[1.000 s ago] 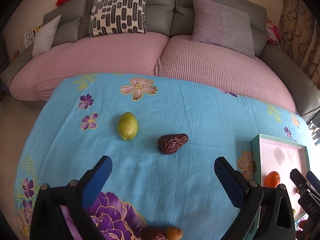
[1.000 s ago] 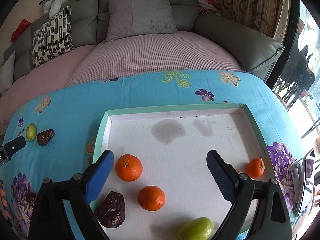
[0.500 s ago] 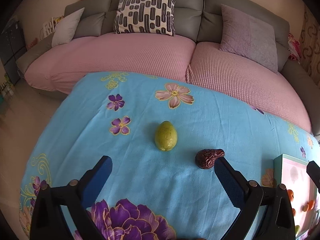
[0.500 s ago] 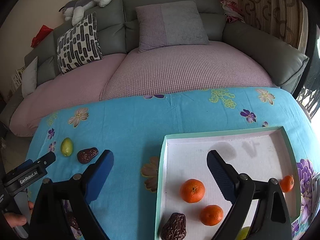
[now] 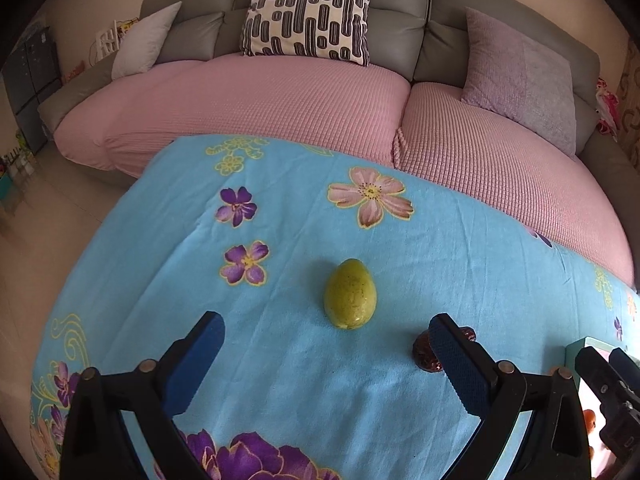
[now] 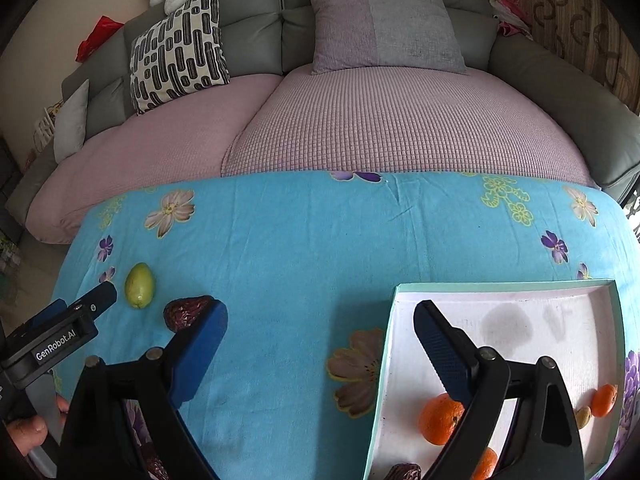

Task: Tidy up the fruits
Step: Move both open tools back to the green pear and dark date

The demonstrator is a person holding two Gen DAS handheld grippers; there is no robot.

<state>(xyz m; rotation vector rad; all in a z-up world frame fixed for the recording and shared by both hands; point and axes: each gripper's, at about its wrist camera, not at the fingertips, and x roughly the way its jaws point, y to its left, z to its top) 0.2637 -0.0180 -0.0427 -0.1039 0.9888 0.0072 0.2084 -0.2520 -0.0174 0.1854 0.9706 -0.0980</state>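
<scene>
A yellow-green fruit (image 5: 350,294) lies on the blue flowered cloth (image 5: 280,360), just beyond the open jaws of my left gripper (image 5: 326,338). A dark red date (image 5: 424,354) sits to its right, half hidden behind the right blue pad. In the right wrist view the same green fruit (image 6: 139,286) and date (image 6: 184,314) lie at the left, the date behind my right gripper's left pad. My right gripper (image 6: 320,326) is open and empty, its right finger over the mint-rimmed white tray (image 6: 500,286). Oranges (image 6: 440,418) and another date (image 6: 404,472) lie in the tray.
A pink-cushioned grey sofa (image 5: 280,92) with pillows runs along the far side of the cloth. The left gripper's body (image 6: 60,332) and a hand (image 6: 24,432) show at the lower left of the right wrist view. Bare floor (image 5: 48,208) lies left of the cloth.
Both grippers have swung leftward. The green fruit and date now sit nearer my left jaws, and the tray has slid to the right edge of both views. Both jaws stayed open.
</scene>
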